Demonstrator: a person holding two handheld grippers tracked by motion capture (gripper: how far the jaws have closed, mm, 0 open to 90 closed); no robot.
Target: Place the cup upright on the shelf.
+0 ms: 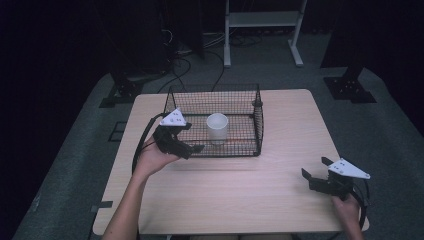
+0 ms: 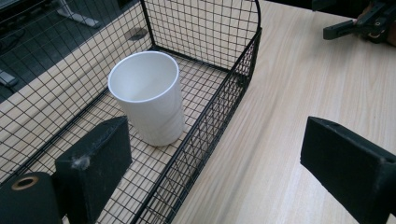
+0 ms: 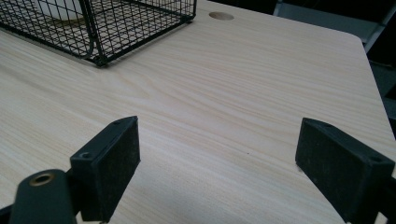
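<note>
A white cup (image 1: 217,128) is seen standing upright, mouth up, inside a black wire basket (image 1: 258,131) that rests on the pale wooden counter (image 1: 280,150). The left tool (image 1: 192,148) is held at the basket's near left corner, its jaws pointed toward the basket. In the left gripper view the jaws are seen standing wide apart with nothing gripped: one jaw lies inside the basket wall, the other outside over the bare counter, so that the near mesh wall (image 2: 205,135) runs between them. The cup (image 2: 148,97) is found just ahead of the inner jaw, close to it but apart; no contact with the pad is seen. The cup is noted as empty. The right tool (image 1: 316,171) is held low near the counter's near right corner, well apart from the basket. In the right gripper view its jaws are likewise seen spread wide and empty, with only wood grain (image 3: 219,121) between them; the basket corner (image 3: 98,58) is seen well ahead and to that tool's left. A round hole (image 3: 221,16) in the counter is seen farther ahead, beyond that corner.
</note>
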